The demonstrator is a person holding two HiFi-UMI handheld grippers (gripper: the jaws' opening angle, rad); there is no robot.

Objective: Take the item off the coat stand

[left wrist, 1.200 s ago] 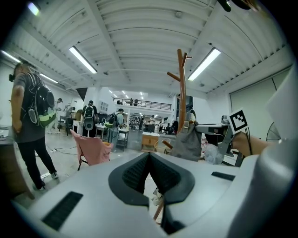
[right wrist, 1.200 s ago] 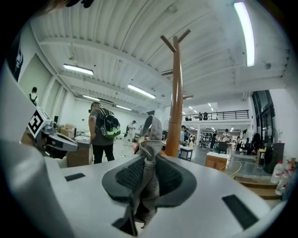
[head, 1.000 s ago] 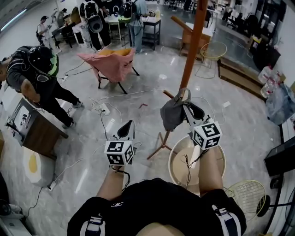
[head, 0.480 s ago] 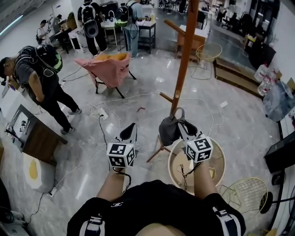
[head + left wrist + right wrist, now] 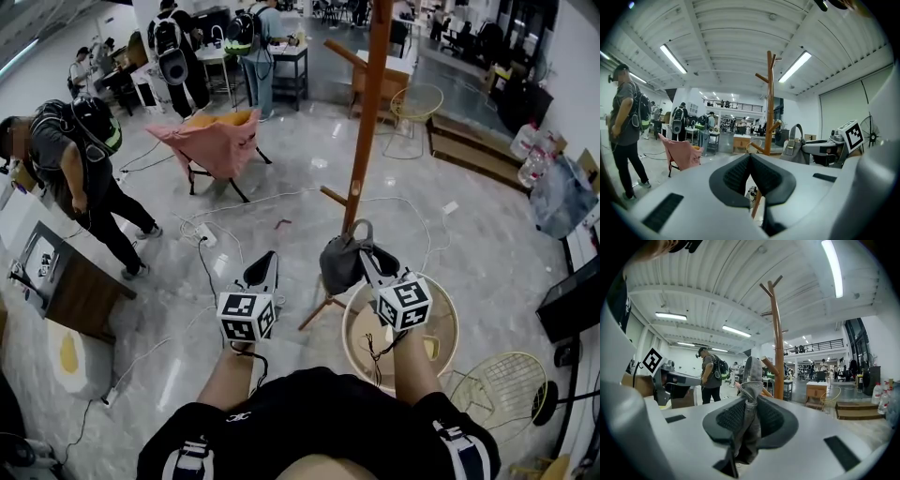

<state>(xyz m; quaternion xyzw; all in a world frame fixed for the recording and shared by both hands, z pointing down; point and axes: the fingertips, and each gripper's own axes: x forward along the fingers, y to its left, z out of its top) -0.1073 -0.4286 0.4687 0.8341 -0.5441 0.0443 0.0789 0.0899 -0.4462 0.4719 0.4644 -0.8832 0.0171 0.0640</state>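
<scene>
Bag (image 5: 337, 265) sits right by the coat stand (image 5: 367, 122), pinched tight in the right gripper (image 5: 366, 254), left gripper (image 5: 265, 264) closed and empty, so lift its strap (image 5: 362, 228) clear before pulling away.

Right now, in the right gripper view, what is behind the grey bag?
Behind the grey bag stand the coat stand's wooden pole and one peg. The bag covers the peg's end, so hooking cannot be judged.
</scene>
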